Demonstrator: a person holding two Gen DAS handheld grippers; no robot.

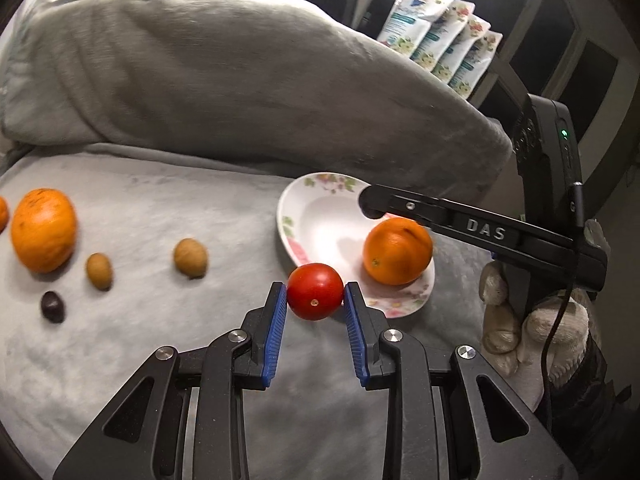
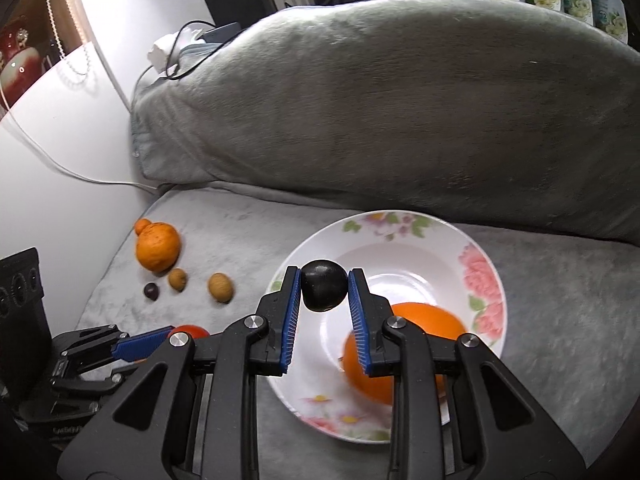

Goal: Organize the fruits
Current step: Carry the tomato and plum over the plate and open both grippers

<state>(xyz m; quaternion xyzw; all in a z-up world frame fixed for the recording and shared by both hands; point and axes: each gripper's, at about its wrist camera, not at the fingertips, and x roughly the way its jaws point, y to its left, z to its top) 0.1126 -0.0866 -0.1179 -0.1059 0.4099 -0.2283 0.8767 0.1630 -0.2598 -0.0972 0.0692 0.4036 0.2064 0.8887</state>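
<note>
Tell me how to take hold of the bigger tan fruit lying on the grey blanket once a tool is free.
Grip the bigger tan fruit across its short axis, at the widest middle. Probably come from above: it lies alone on the grey blanket, apart from the smaller tan fruit and the plate, so both sides are free. It is oval and smooth, so off-centre pads might squeeze it out.

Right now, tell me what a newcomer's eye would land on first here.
The left tongs grip a red tomato just before the flowered plate. The right tongs hold a dark round fruit above that plate, where an orange already sits. More fruit lies on the grey blanket.
</note>
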